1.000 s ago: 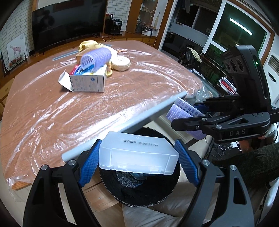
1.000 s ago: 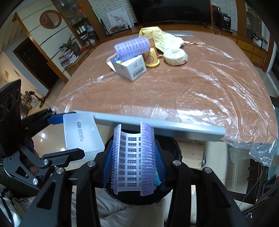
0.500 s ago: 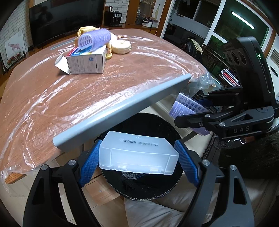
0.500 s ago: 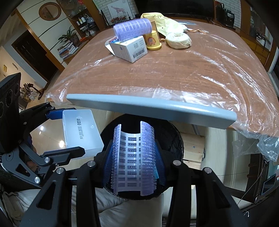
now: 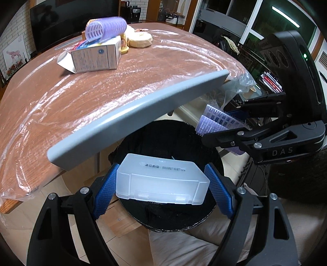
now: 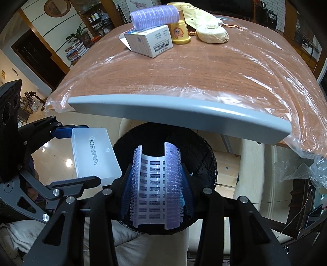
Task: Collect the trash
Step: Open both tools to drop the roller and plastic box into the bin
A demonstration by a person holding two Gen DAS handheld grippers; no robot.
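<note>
My left gripper [image 5: 162,191] is shut on a frosted white plastic box [image 5: 163,180], held by its two short ends over the black trash bin [image 5: 175,139]. My right gripper [image 6: 156,192] is shut on a purple hair roller [image 6: 157,188], squeezed flat between its blue pads, also above the bin [image 6: 206,155]. In the left wrist view the right gripper [image 5: 226,126] with the roller [image 5: 214,120] hangs at the right. In the right wrist view the left gripper [image 6: 73,155] holds the box [image 6: 94,155] at the left, beside the bin's rim.
The bin stands below the grey edge [image 5: 132,114] of a plastic-covered wooden table [image 6: 184,67]. At its far side lie a white carton [image 6: 151,43], a second purple roller [image 6: 155,14], a yellow cup [image 6: 179,32] and a cream bundle [image 6: 212,32]. A cushion [image 5: 184,243] lies below.
Both grippers have sunk below the table's edge toward the bin, each keeping its object. The table top now sits higher in both views and the bin looks larger.
</note>
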